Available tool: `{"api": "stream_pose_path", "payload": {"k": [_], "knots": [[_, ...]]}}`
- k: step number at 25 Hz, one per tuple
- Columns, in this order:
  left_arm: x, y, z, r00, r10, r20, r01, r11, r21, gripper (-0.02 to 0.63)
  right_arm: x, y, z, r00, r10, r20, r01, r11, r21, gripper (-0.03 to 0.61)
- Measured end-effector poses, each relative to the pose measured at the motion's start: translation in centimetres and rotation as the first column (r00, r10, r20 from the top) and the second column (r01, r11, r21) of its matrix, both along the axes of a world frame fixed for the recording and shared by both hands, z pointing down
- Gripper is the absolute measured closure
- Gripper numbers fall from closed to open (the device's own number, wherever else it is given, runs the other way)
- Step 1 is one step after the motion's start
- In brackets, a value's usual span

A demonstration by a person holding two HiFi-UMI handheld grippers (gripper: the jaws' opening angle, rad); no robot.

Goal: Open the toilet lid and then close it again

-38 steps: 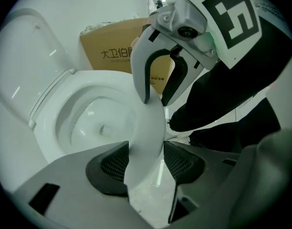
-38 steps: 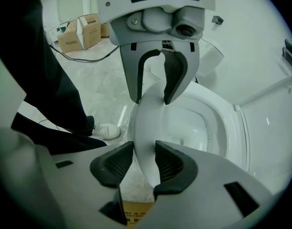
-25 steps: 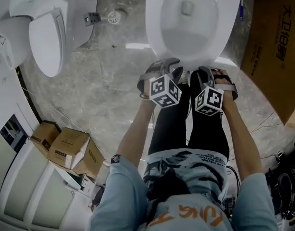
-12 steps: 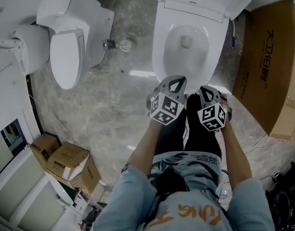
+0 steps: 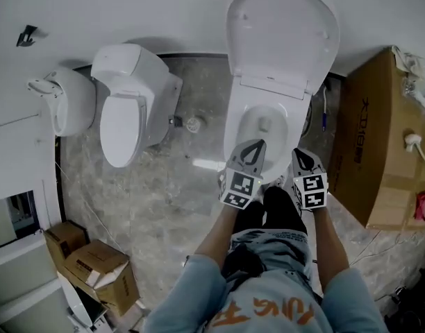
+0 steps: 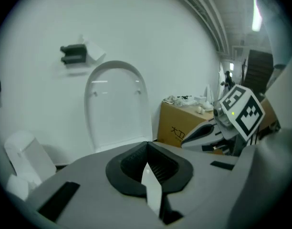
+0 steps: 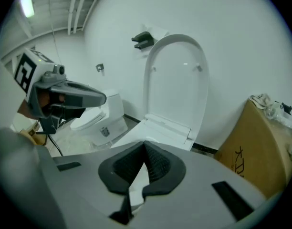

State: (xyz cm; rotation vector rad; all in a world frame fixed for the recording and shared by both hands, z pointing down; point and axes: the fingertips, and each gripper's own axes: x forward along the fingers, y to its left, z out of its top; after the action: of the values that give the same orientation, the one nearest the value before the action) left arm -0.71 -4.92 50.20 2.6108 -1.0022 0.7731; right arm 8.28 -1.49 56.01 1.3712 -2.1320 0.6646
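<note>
The white toilet's lid (image 5: 282,33) stands upright against the wall, and the bowl (image 5: 264,127) below it is uncovered. The same lid (image 6: 117,109) fills the middle of the left gripper view, and the lid (image 7: 177,80) rises over the hinge in the right gripper view. My left gripper (image 5: 253,148) hangs over the bowl's front rim, shut and empty, pads meeting (image 6: 147,144). My right gripper (image 5: 301,157) is beside it at the rim's right, also shut with nothing between its jaws (image 7: 145,144). Neither touches the toilet.
A second toilet (image 5: 132,113) with its lid down stands to the left, and a white wall fixture (image 5: 63,103) beyond it. A large cardboard box (image 5: 379,144) sits close on the right. Small cartons (image 5: 94,269) lie at the lower left. The person's legs stand before the bowl.
Both grippers have risen and drawn back from the bowl's front rim. The head view has tilted up, and it now takes in the upright lid and the wall.
</note>
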Motion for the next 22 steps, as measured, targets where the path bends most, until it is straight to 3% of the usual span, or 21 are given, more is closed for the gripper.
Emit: {"api": "stream_pose_path", "payload": {"k": [3,14,17,22], "knots": [[1.2,-1.2,-3.5,0.999,0.015,0.052,-0.019,0.996,0.086,0.588,1.6,-2.7,-3.6,0.999,0.024,0.037,-0.026,0.998,0.062,0.566],[4.7,-10.5,-15.1,0.996,-0.024,0.083,-0.001,0.957,0.289,0.586,8.7,-12.6,-15.2,0.996,0.082,0.042,-0.091,0.95,0.298,0.565],[5.5,-13.2,-17.9,0.994,-0.002,0.111,-0.036,0.941,0.337,0.586,9.5,-15.8,-18.4,0.996,0.084,0.032,-0.09,0.93,0.356,0.552],[6.9,-18.5,-21.3,0.974,0.048,0.219,-0.136,0.904,0.404,0.584,9.8,-21.7,-23.7,0.998,0.057,-0.022,-0.04,0.89,0.454,0.522]]}}
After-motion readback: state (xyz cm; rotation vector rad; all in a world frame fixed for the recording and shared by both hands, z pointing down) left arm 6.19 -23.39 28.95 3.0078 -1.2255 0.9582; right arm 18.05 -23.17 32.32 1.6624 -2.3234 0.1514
